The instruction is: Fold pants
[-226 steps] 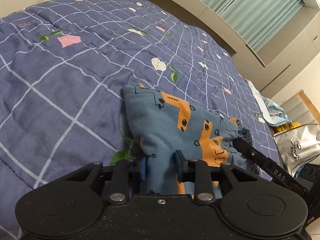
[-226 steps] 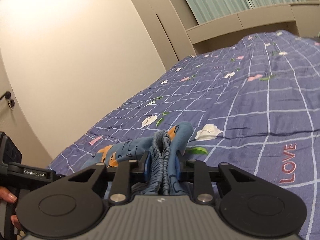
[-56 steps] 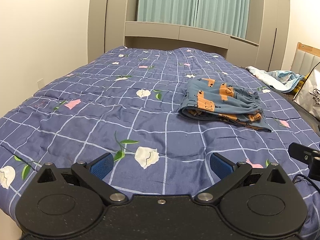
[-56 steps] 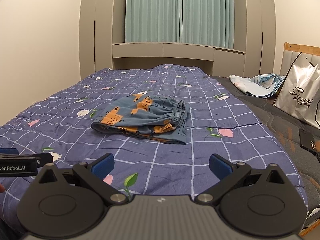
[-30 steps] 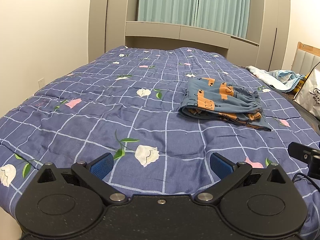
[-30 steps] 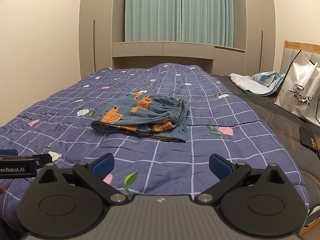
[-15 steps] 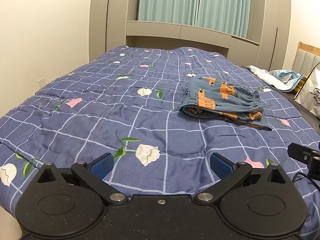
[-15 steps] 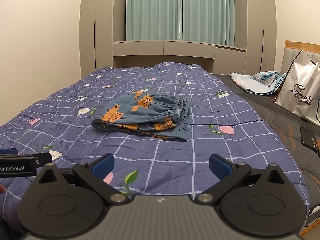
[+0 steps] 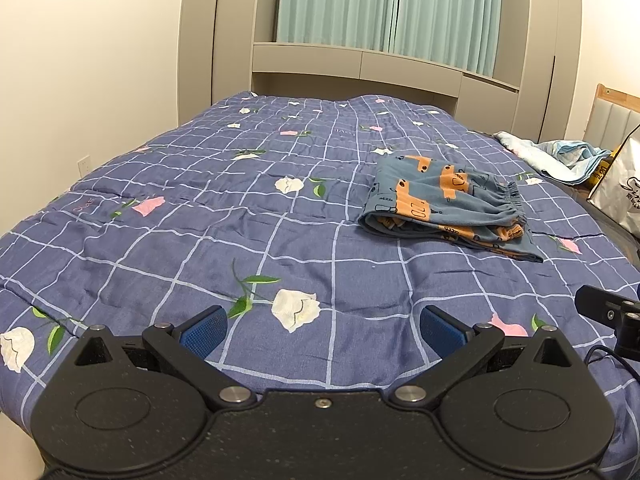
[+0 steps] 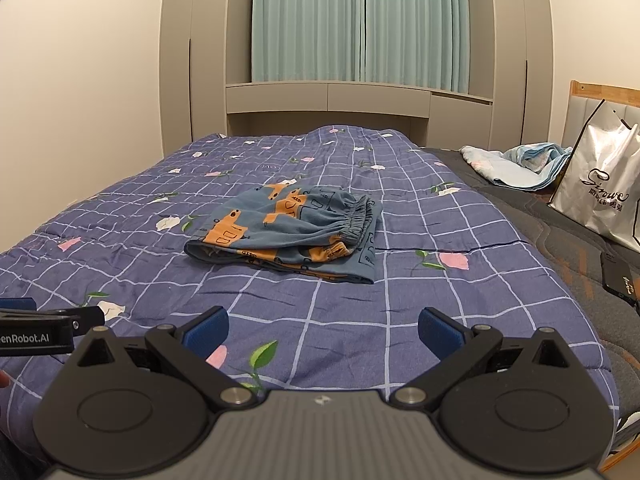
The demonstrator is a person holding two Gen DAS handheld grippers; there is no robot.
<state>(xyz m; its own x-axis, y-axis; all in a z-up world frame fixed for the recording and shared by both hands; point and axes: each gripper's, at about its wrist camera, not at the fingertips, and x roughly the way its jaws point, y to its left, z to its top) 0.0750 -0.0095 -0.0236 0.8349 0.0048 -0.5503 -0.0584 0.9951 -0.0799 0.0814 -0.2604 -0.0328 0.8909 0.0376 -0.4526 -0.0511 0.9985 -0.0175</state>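
Note:
The blue pants (image 9: 444,204) with orange print lie folded in a compact stack on the purple checked bedspread (image 9: 200,216), elastic waistband on the right. They also show in the right wrist view (image 10: 288,228) at mid-bed. My left gripper (image 9: 322,330) is open and empty, held back over the near edge of the bed, well short of the pants. My right gripper (image 10: 323,330) is open and empty too, at a similar distance. Each gripper shows at the edge of the other's view.
A silver shopping bag (image 10: 600,192) stands at the right on a dark mattress (image 10: 560,240). A crumpled light blue cloth (image 10: 516,164) lies behind it. A dark flat device (image 10: 618,278) lies at the right edge. Wardrobes and teal curtains (image 10: 360,20) close the far end.
Since 7.5 s ago both grippers have let go of the pants and drawn back to the near edge of the bed. Over the last second almost nothing has moved.

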